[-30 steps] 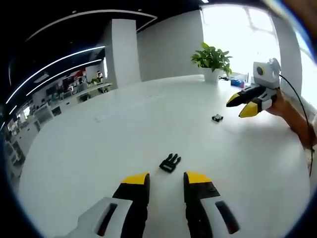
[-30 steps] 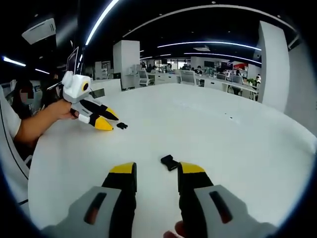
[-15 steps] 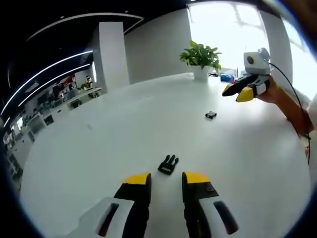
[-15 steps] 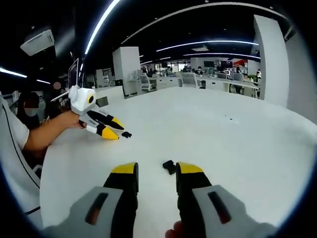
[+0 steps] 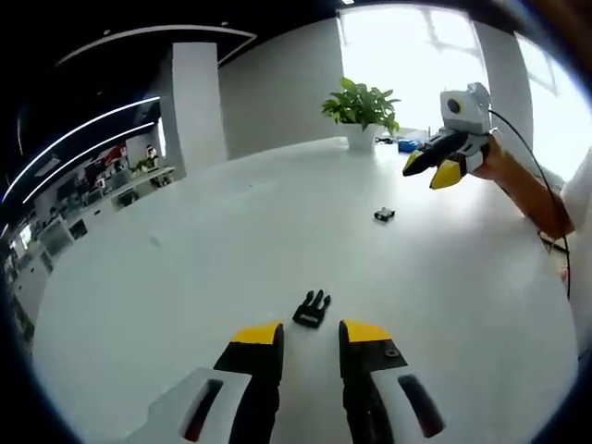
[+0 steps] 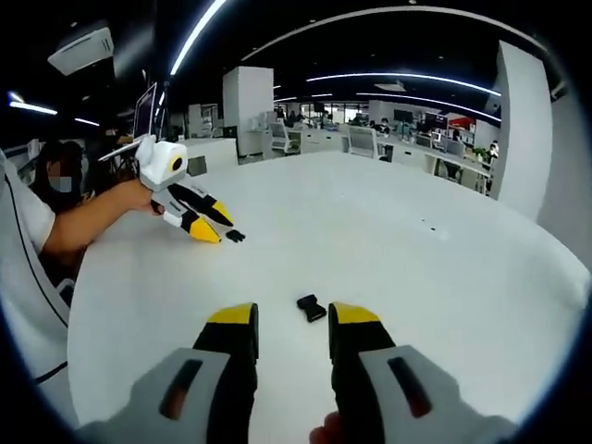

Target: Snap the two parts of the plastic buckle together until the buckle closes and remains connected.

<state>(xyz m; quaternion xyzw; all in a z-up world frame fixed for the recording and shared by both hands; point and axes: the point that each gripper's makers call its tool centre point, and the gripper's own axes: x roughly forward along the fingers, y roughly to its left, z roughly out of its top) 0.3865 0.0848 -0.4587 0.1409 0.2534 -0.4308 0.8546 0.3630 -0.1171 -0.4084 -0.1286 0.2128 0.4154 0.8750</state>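
Lying flat on the smooth, glossy white counter (image 5: 185,268), apart from each other: two small black plastic buckle parts. Sitting just ahead of the left tongs (image 5: 310,335), the pronged black plastic buckle half (image 5: 312,309), its prongs and long axis pointing away from the tongs, tilted slightly rightward in the left gripper view. Resting just ahead of the right tongs (image 6: 292,316), the stubby black plastic buckle socket (image 6: 311,307), blocky and short; in the right gripper view its opening is probably facing away, though too small to confirm. Both tongs standing open, gripping nothing, matte black jaws with yellow tips hovering over the counter. Showing in the right gripper view as a tiny dark speck near the other tongs' tips: the pronged half. Standing at the counter's far edge, a leafy green plant in a white pot (image 5: 359,113).
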